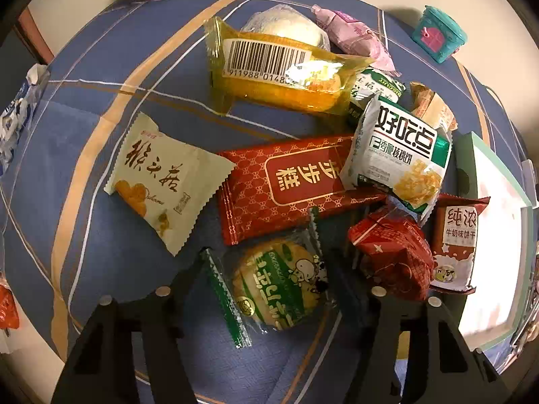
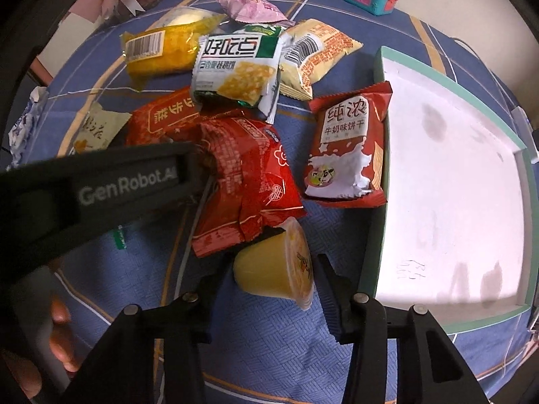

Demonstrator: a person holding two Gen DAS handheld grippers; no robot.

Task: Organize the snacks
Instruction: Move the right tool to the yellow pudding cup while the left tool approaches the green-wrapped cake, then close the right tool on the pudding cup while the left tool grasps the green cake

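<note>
Left wrist view: left gripper [image 1: 266, 289] straddles a round green-wrapped biscuit [image 1: 274, 289], its wrapper running diagonally; whether the pads press it is unclear. Right gripper [image 2: 273, 269] has closed on a yellow jelly cup [image 2: 274, 269] lying on its side, lid toward the white tray [image 2: 451, 175]. Beyond, a 好吃点 pack [image 2: 235, 70] tops the heap on the blue plaid-clothed counter [image 2: 269, 343]
</note>
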